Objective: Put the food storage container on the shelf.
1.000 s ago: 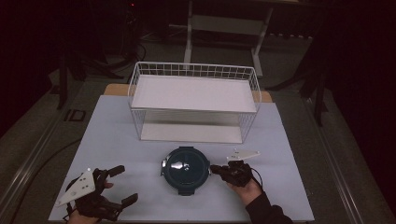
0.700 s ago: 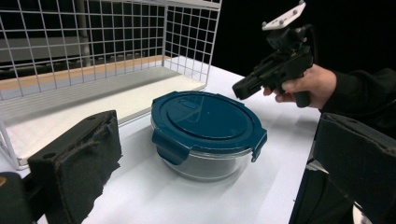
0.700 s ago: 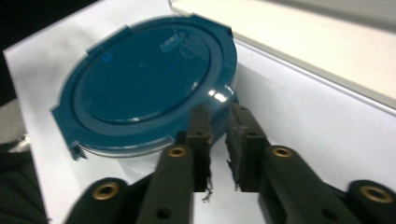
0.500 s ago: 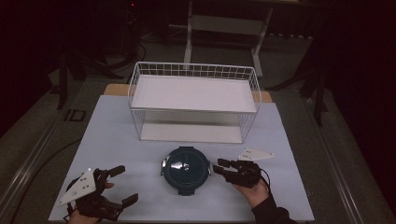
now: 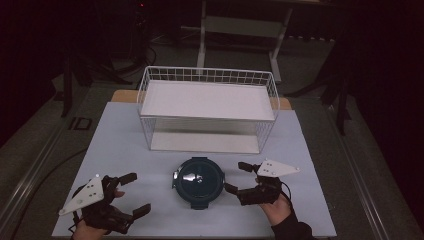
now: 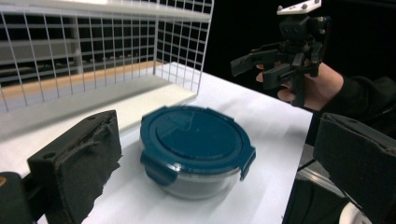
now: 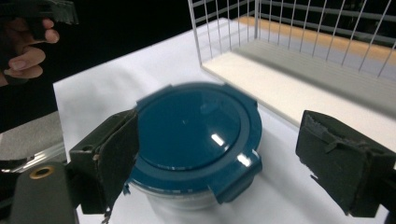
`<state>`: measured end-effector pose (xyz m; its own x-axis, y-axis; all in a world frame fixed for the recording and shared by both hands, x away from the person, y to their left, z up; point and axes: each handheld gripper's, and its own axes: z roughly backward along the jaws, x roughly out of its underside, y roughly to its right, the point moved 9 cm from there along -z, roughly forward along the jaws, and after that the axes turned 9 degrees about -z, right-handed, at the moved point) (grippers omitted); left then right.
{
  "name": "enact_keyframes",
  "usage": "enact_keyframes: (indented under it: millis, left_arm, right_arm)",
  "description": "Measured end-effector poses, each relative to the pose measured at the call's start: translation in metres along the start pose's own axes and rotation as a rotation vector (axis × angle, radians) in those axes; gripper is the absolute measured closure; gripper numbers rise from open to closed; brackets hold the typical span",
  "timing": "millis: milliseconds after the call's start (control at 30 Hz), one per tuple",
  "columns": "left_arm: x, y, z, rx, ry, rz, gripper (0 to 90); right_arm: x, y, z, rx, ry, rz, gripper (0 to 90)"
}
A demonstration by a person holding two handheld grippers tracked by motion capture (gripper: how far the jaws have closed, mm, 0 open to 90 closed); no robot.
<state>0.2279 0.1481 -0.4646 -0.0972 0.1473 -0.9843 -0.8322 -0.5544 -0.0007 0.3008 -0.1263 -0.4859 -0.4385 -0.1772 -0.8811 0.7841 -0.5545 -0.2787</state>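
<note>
A round, teal-lidded clear plastic container [image 5: 198, 181] is shown at the table's [image 5: 125, 145] 6 o'clock edge, approached from 3 o'clock by the spread-jawed right gripper [image 5: 239, 178]; closure on its sides is judged next, the left gripper [image 5: 134, 195] likewise spread.

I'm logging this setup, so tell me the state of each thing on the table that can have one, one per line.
Round container: upright on the table, teal lid on, latches down.
Wire basket: upright, nothing on its shelves.
Left tongs: open, off to the container's left, holding nothing.
Right tongs: open, beside the container's right, facing it, not gripping it.
</note>
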Motion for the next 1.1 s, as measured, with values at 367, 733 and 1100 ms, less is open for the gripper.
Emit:
enact_keyframes:
  millis: [367,733,1100]
  left_arm:
    - [-0.014,-0.010,-0.020,0.022,-0.034,-0.004,1.0]
    - [-0.009,-0.015,-0.048,0.040,-0.087,0.021,1.0]
    - [0.007,-0.033,-0.071,0.025,-0.189,0.145,1.0]
  right_arm:
    - [-0.019,0.000,0.014,0.112,0.124,0.089,13.6]
    - [-0.025,0.000,0.021,0.175,0.189,0.149,14.3]
    - [-0.022,-0.002,0.015,0.116,0.147,0.100,16.6]
